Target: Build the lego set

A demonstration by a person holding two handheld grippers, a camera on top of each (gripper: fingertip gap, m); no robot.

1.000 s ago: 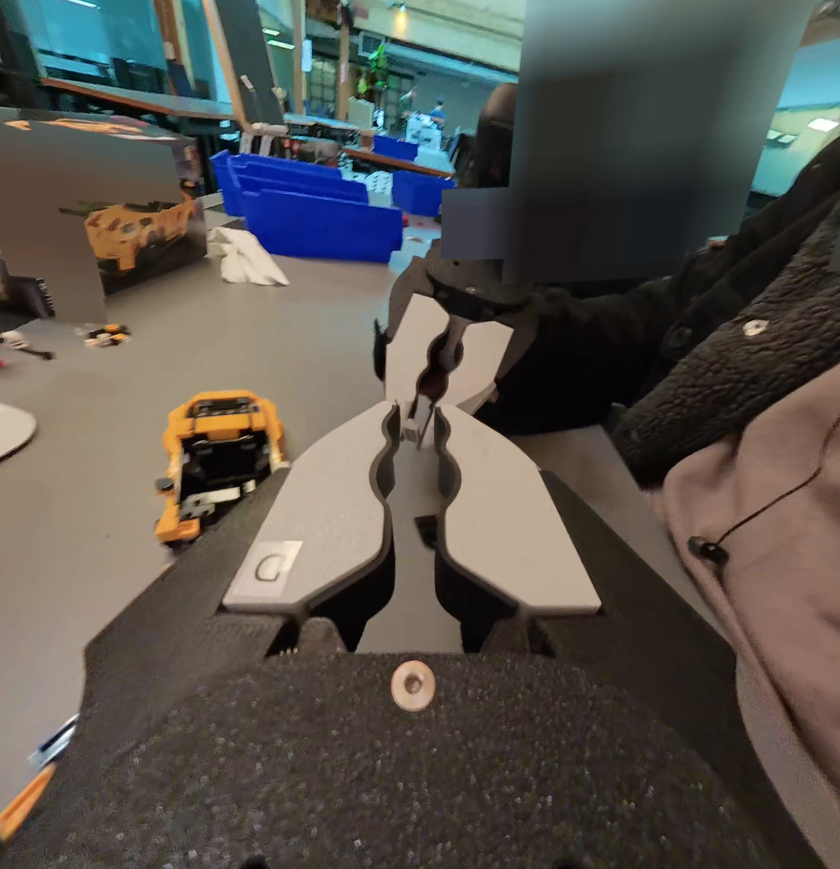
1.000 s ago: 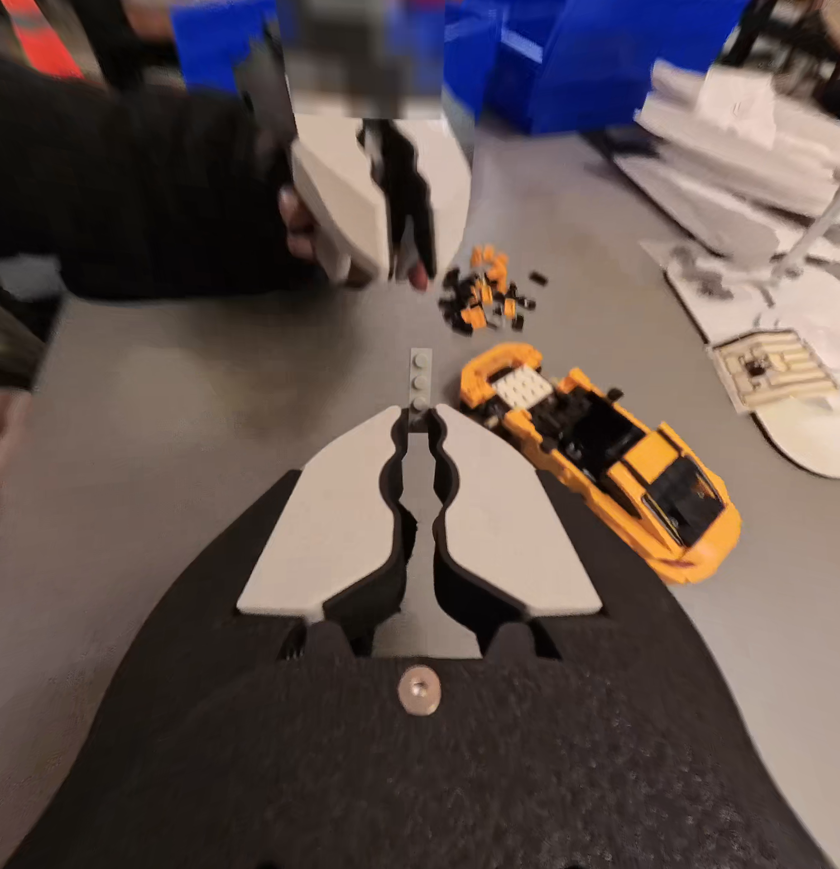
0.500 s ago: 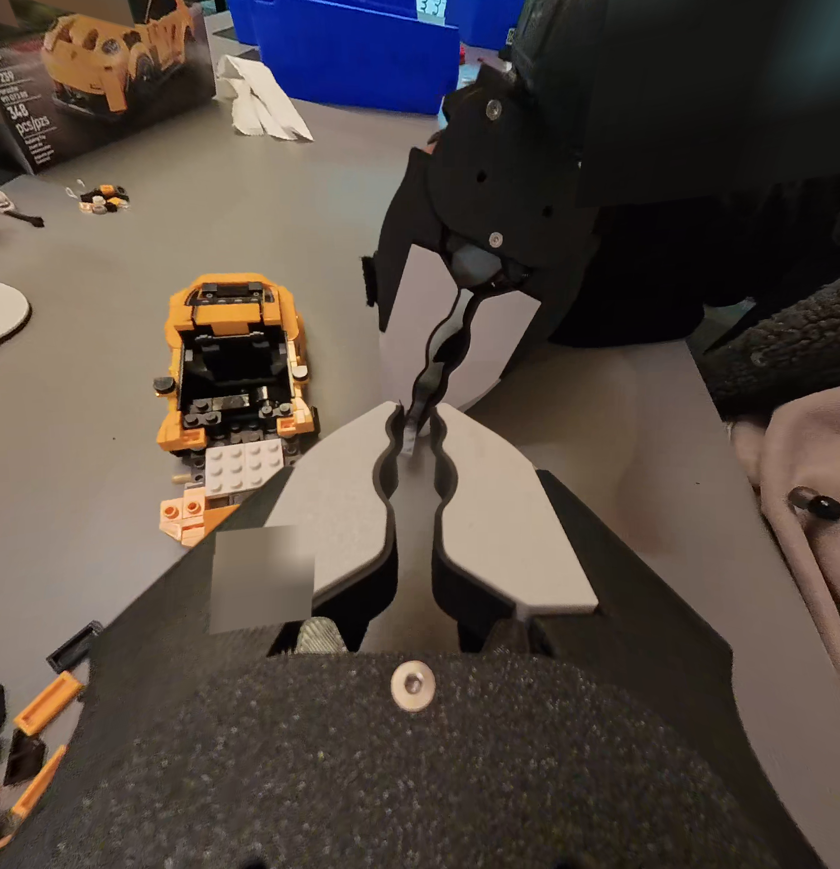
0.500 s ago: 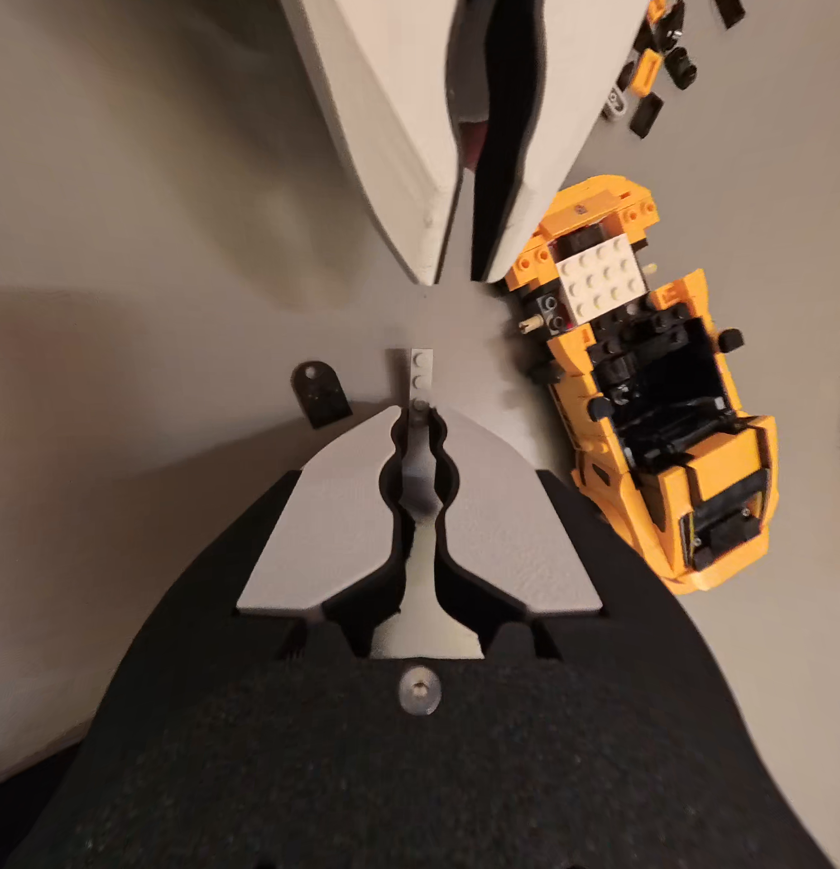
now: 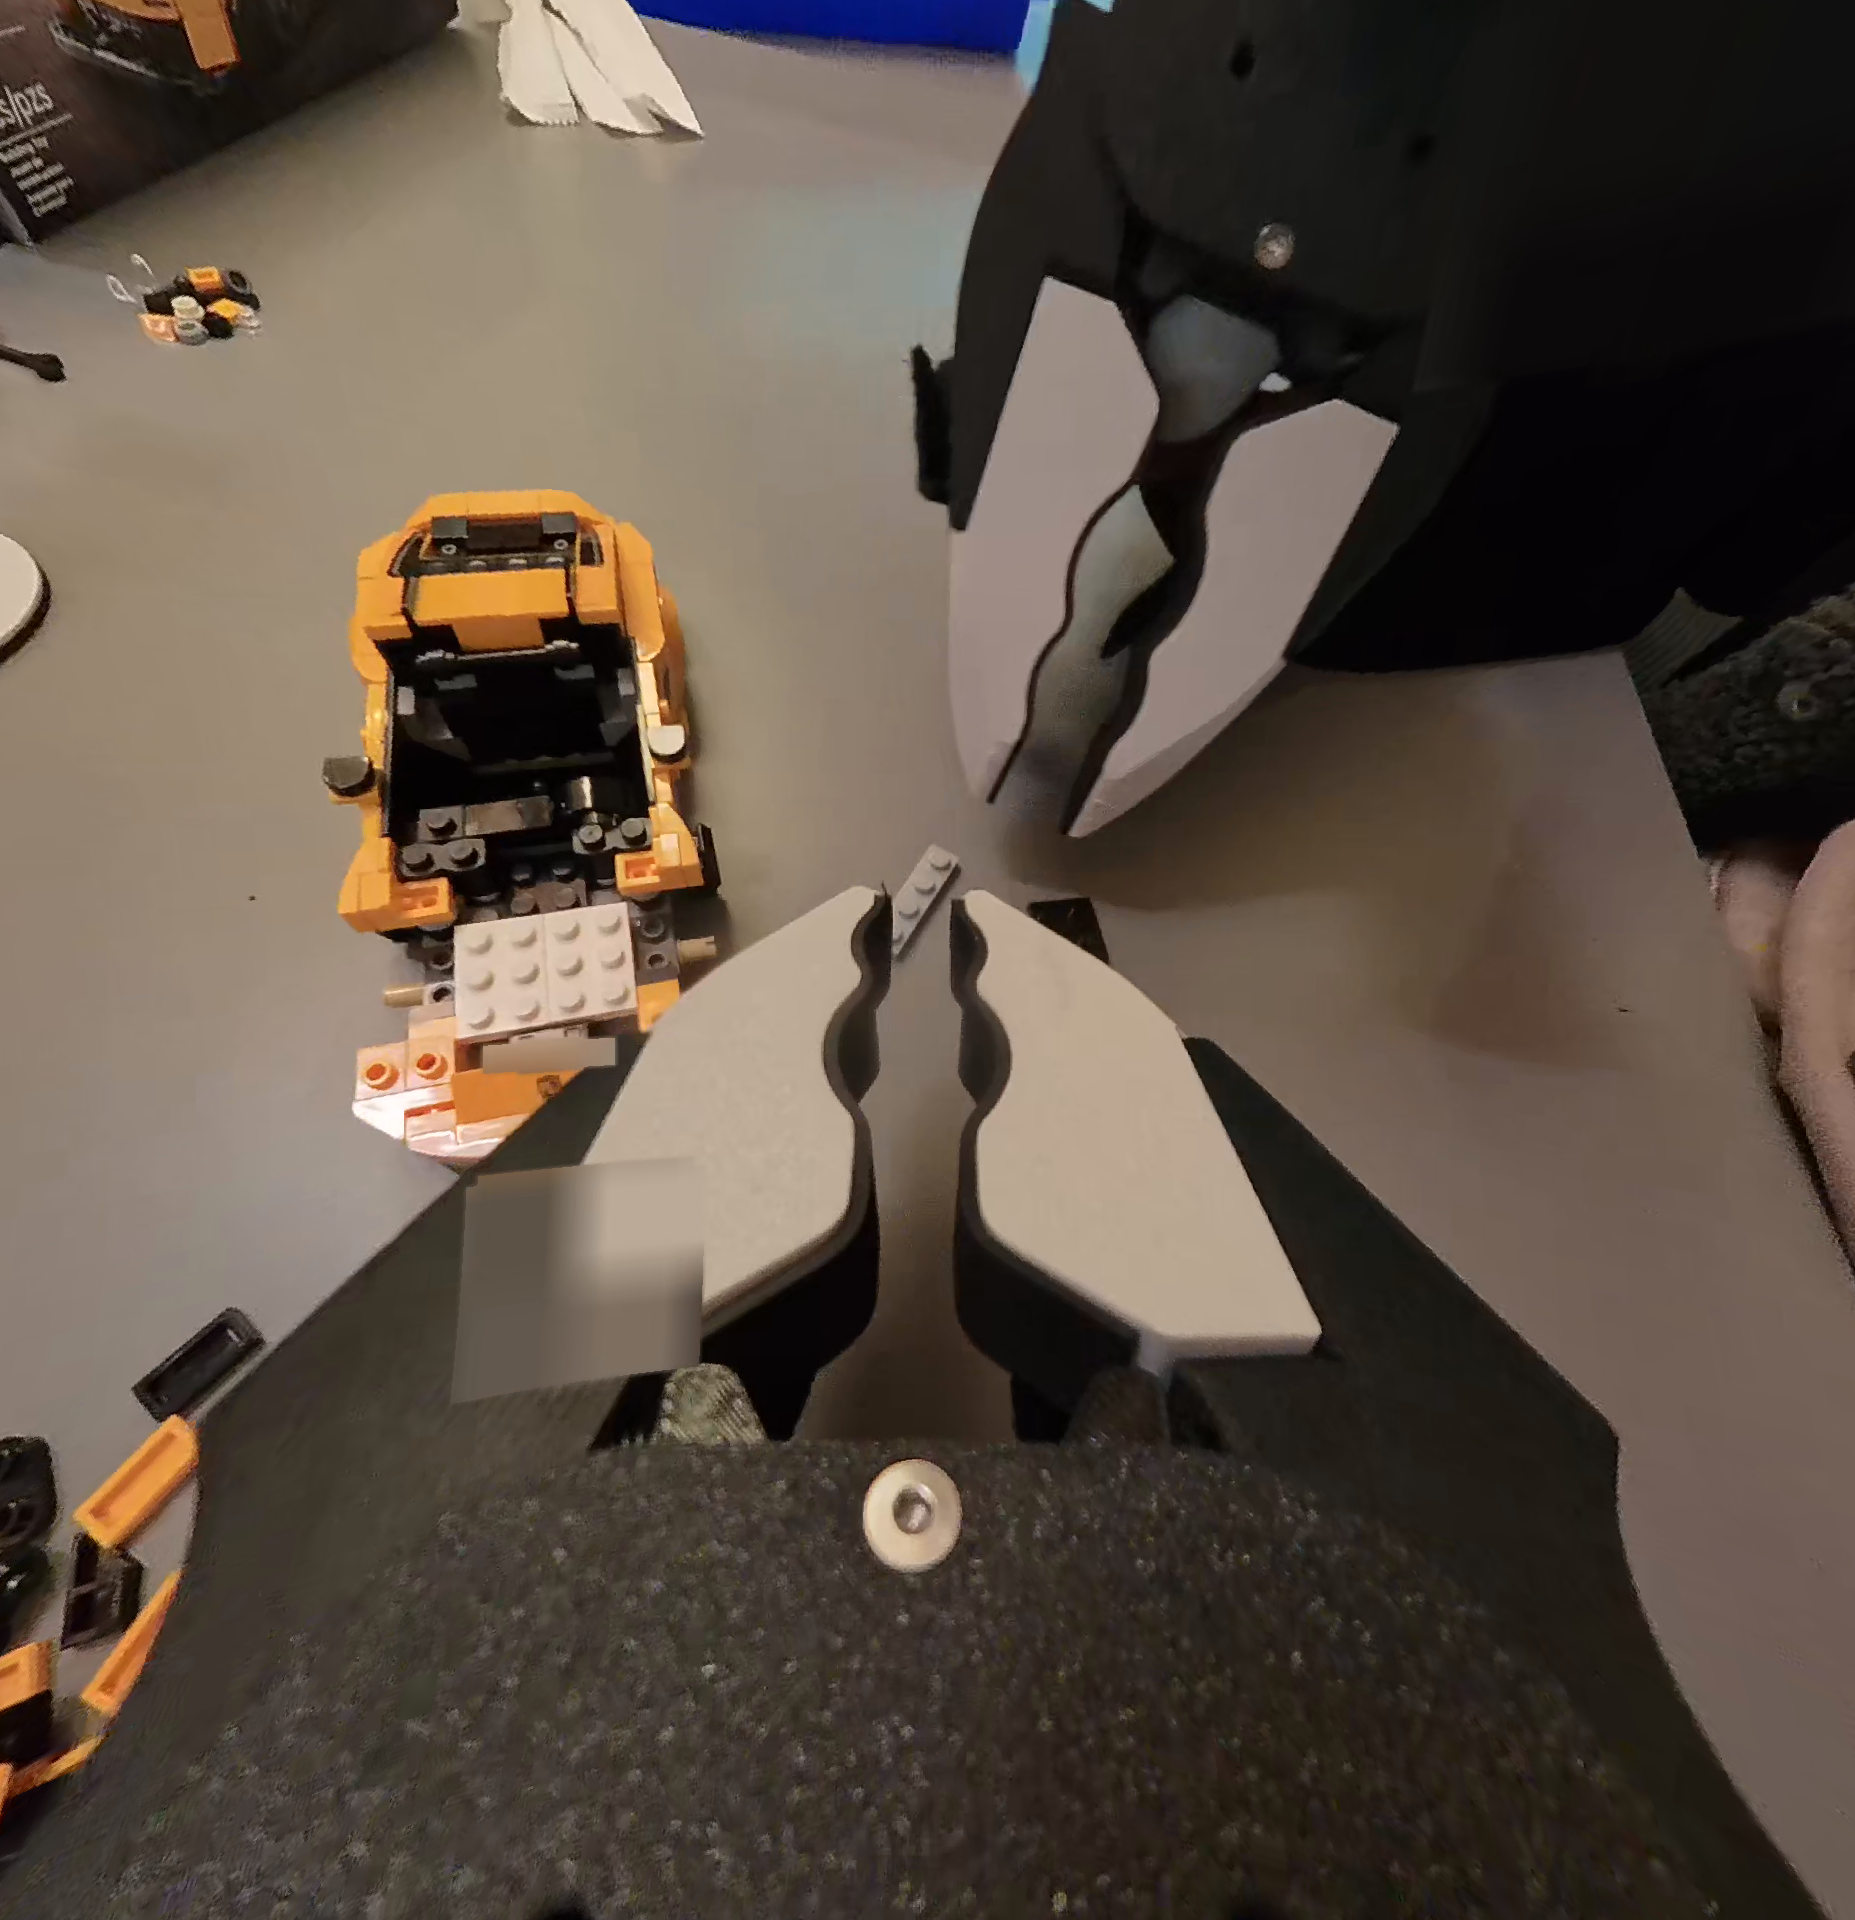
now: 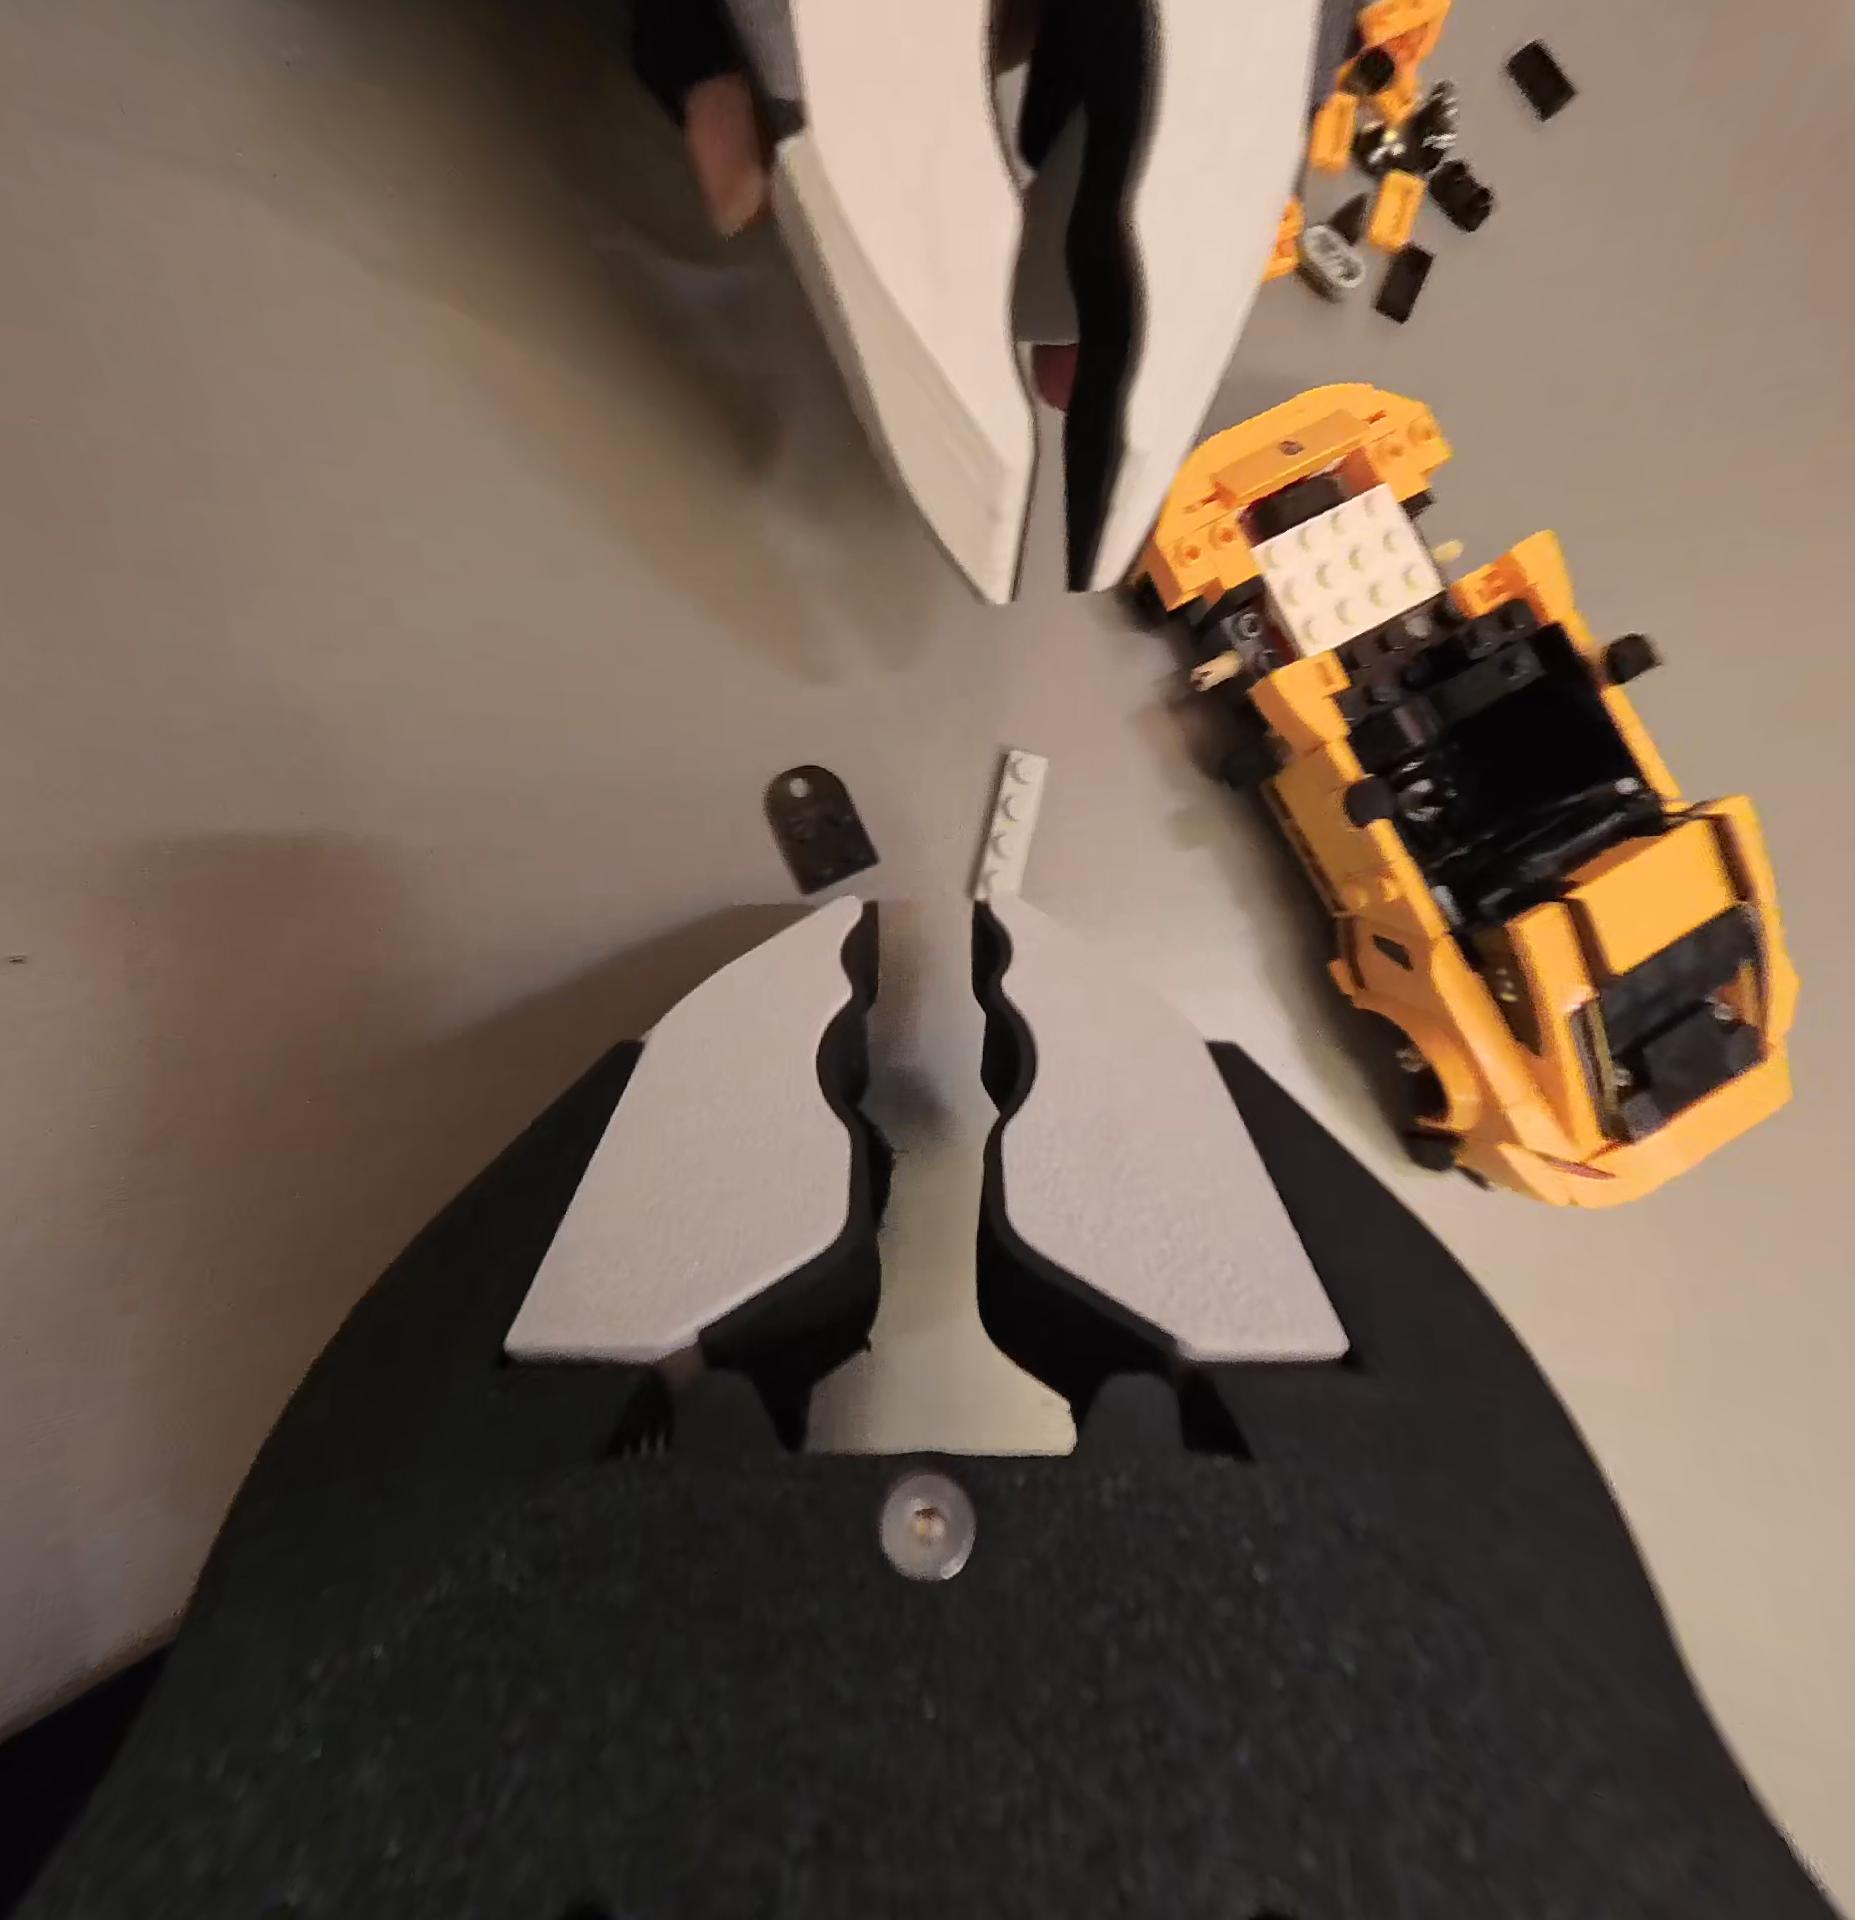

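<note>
Plate of thin grey studded plastic lay flat on the grey tabletop between both slightly parted, empty tools, appearing light, stiff, best pinched across its long edges.

Left gripper — jaws slightly parted, gripping nothing. Right gripper likewise, tips facing the left's.

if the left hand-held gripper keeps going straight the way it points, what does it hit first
Most likely the thin grey lego strip lying on the table just past the left hand-held gripper, though depth is hard to judge. Beyond that is the right hand-held gripper.
</note>
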